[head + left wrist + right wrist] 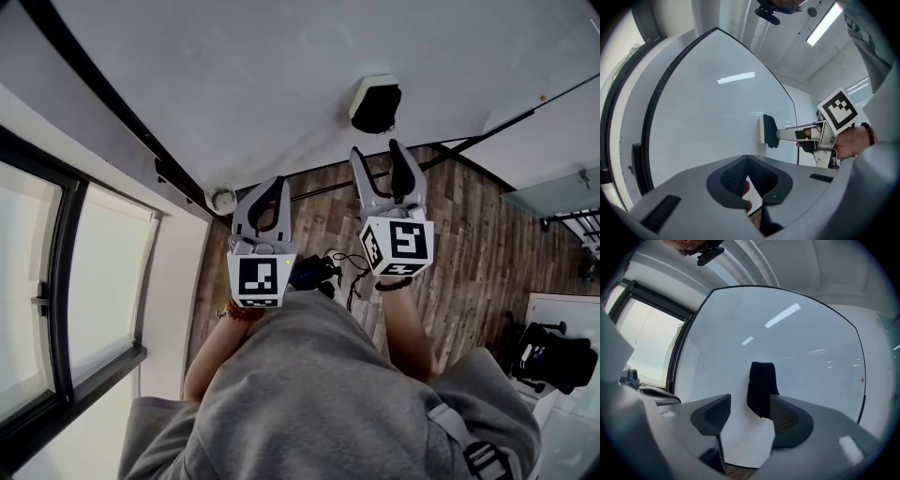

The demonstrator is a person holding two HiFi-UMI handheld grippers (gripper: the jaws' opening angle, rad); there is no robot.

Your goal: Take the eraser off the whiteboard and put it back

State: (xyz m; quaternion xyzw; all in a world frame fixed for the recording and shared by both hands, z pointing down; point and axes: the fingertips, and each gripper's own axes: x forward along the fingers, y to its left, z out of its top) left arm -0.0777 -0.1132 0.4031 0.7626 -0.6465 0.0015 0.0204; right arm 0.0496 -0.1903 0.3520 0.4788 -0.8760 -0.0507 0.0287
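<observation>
window [103,272]: far left, beside the board, not in play.
left gripper [747,159]: pads pressed together at the tips, nothing in them. sits back from the board, off to the eraser's left.
whiteboard [801,348]: upright, face looks blank from here.
eraser [761,385]: still stuck to the board face. pale layer against the board, black part facing out.
right gripper [750,401]: jaws spread, aimed straight at the board. eraser is dead ahead in the gap, sitting closer to its right jaw. tips are at it or just short, can't tell which.
key relation: in the right gripper view the eraser's long axis runs up-down and the jaws open across its narrow width, so the squeeze is already lined up. right gripper is much the nearer one.
step, my read: final approach before the pinch, task barely started.
next, my read: nudge a bit right to centre it, push in, close, pull straight off.
risk: off-centre closing could twist the eraser on the board.
</observation>
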